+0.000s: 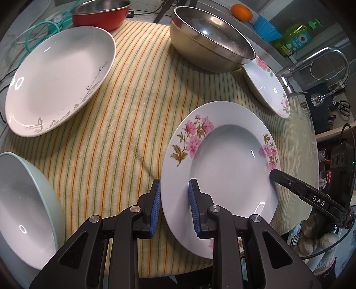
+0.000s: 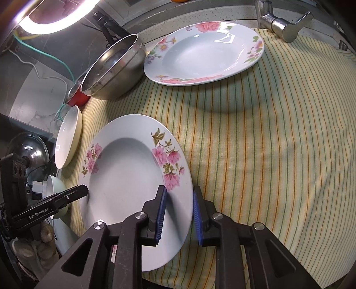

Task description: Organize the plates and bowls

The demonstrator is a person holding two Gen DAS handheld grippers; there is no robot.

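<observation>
A white plate with pink flowers [image 1: 224,169] lies near the front of the striped cloth; it also shows in the right wrist view [image 2: 124,177]. My left gripper [image 1: 174,209] straddles its left rim, blue pads a little apart from the rim. My right gripper [image 2: 179,213] straddles the opposite rim the same way and shows as a black finger in the left wrist view [image 1: 289,184]. A second flowered plate [image 2: 204,53] lies at the back right. A plain white plate [image 1: 57,77] lies at the left.
A steel bowl [image 1: 211,42] stands at the back, a red bowl [image 1: 100,13] behind it. A pale green bowl [image 1: 24,200] sits at the front left. A tap [image 2: 282,26] stands beyond the cloth. The striped cloth [image 2: 267,155] covers the table.
</observation>
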